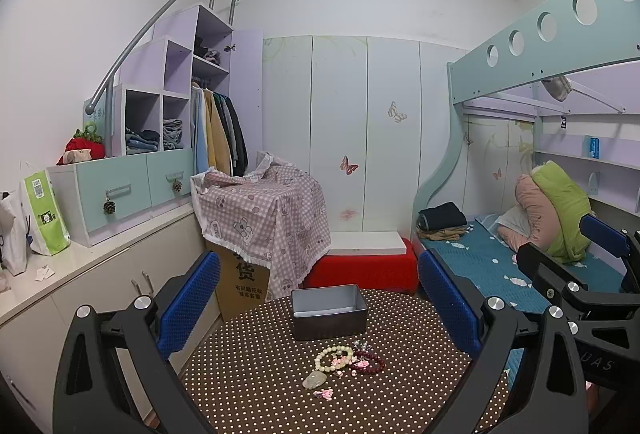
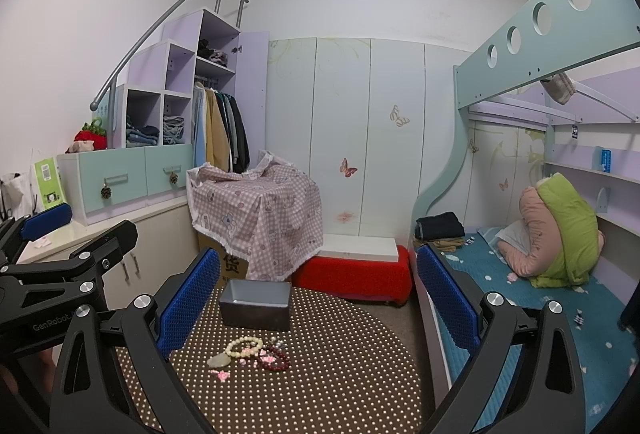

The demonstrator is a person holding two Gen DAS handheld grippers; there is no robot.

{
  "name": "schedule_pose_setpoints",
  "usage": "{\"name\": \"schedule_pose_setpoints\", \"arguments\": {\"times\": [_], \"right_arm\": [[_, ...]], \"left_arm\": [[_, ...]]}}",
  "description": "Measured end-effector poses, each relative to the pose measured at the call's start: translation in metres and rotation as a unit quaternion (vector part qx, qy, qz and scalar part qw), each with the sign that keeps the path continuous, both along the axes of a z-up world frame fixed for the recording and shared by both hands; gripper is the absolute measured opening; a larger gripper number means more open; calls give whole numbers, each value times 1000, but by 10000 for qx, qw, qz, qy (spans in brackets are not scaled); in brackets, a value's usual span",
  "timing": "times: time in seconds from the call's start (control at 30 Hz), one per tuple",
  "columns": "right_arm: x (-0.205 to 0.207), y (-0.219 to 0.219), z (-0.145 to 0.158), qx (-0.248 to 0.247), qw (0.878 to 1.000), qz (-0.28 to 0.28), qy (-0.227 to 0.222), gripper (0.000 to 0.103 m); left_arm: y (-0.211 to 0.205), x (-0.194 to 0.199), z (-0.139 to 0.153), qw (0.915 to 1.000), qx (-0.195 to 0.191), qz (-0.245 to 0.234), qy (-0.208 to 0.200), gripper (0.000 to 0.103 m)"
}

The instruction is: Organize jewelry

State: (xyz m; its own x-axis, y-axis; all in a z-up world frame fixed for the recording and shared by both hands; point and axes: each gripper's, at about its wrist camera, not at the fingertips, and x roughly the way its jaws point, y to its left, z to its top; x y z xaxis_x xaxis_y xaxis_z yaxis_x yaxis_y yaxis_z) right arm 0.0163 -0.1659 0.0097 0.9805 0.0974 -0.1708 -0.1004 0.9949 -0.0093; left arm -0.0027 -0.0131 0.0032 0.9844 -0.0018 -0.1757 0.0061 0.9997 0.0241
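Note:
A pile of jewelry lies on the round polka-dot table [image 1: 280, 394]: a pale green bead bracelet [image 1: 333, 357], a dark red bead bracelet [image 1: 370, 362], a pale jade pendant [image 1: 315, 380] and a small pink piece [image 1: 324, 393]. An open grey metal box [image 1: 329, 311] stands behind it. My left gripper [image 1: 320, 310] is open and empty, held above the table. My right gripper [image 2: 318, 302] is open and empty; the pile [image 2: 250, 352] and the box [image 2: 256, 304] lie to its lower left. Each gripper shows in the other's view.
A cardboard box under a pink checked cloth [image 1: 264, 210] and a red bench [image 1: 362, 268] stand behind the table. A bunk bed [image 1: 520, 266] is on the right, and a low cabinet with bags [image 1: 40, 218] is on the left.

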Motion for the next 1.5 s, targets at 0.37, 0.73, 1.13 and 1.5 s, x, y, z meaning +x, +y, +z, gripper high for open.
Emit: {"name": "schedule_pose_setpoints", "arguments": {"times": [0.37, 0.73, 1.13, 1.5], "right_arm": [[0, -1, -3, 3, 10000, 9, 23, 96], [18, 2, -11, -26, 9997, 19, 235, 96], [93, 6, -70, -150, 9915, 156, 1285, 96], [171, 18, -175, -432, 9592, 389, 2766, 96]], "left_arm": [[-2, 1, 0, 10000, 3, 7, 14, 96], [1, 19, -8, 9998, -22, 7, 217, 96], [26, 92, -78, 9889, -95, 206, 1466, 96], [64, 150, -199, 9431, -653, 309, 3247, 96]]}}
